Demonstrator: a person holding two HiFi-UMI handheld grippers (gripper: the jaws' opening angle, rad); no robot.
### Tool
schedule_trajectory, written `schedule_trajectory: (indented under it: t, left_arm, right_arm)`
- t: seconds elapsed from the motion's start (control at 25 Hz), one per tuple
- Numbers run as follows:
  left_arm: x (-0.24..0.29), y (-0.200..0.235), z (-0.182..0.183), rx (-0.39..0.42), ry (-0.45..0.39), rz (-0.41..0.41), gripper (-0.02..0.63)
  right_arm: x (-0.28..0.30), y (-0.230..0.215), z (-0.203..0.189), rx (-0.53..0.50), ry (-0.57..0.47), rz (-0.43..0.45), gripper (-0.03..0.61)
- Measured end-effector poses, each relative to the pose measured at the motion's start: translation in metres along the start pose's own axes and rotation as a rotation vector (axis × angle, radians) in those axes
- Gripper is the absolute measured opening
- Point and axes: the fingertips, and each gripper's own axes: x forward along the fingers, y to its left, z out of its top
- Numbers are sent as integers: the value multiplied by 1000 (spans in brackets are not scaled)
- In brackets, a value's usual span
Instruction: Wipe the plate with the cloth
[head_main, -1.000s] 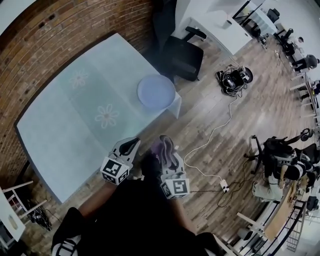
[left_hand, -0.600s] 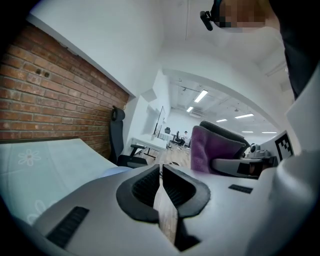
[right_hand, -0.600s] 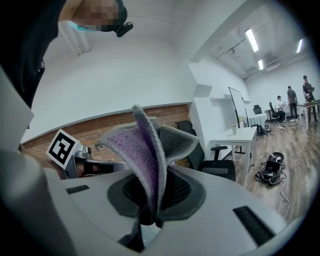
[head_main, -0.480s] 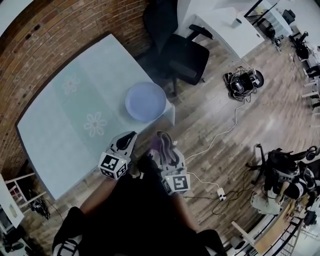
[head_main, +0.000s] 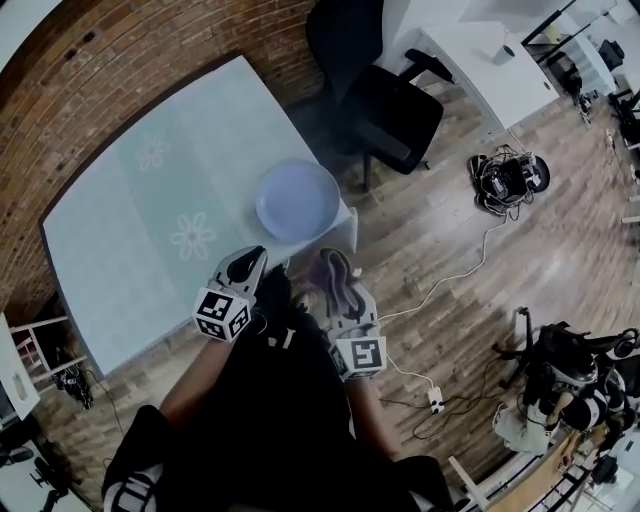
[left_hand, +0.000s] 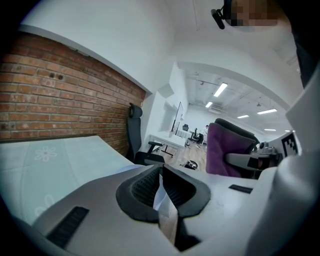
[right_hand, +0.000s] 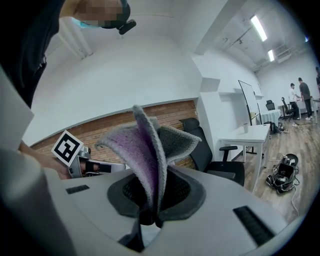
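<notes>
A pale blue round plate (head_main: 297, 200) lies near the right corner of the light green table (head_main: 120, 250). My left gripper (head_main: 250, 259) hovers at the table's near edge, just short of the plate, jaws shut with nothing between them. My right gripper (head_main: 335, 268) is beside it over the wooden floor, shut on a purple and grey cloth (head_main: 333, 272) that stands up folded between the pads (right_hand: 148, 165). In the left gripper view the cloth (left_hand: 227, 150) shows to the right, and the table (left_hand: 55, 165) lies to the left. The plate does not show in either gripper view.
A black office chair (head_main: 380, 100) stands just beyond the table's far right corner. A brick wall (head_main: 110, 60) runs behind the table. Cables (head_main: 450, 280) and a power strip (head_main: 435, 400) lie on the wooden floor at right. A white desk (head_main: 480, 60) stands further back.
Both grippers have moved forward toward the table and plate; the left one now reaches the table's edge. The cloth stays gripped in the right gripper.
</notes>
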Motion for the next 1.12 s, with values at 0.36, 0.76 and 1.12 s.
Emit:
schedule_trajectory:
  t: [0.36, 0.76, 1.12]
  left_arm:
    - [33, 49, -23, -79, 64, 91, 46]
    - [87, 102, -77, -220, 236, 129, 153]
    - [130, 146, -112, -334, 320, 174, 155]
  right_arm:
    - [30, -9, -2, -11, 11, 28, 58]
    - [97, -28, -21, -39, 84, 67, 58]
    - [148, -39, -45, -23, 178, 90, 58]
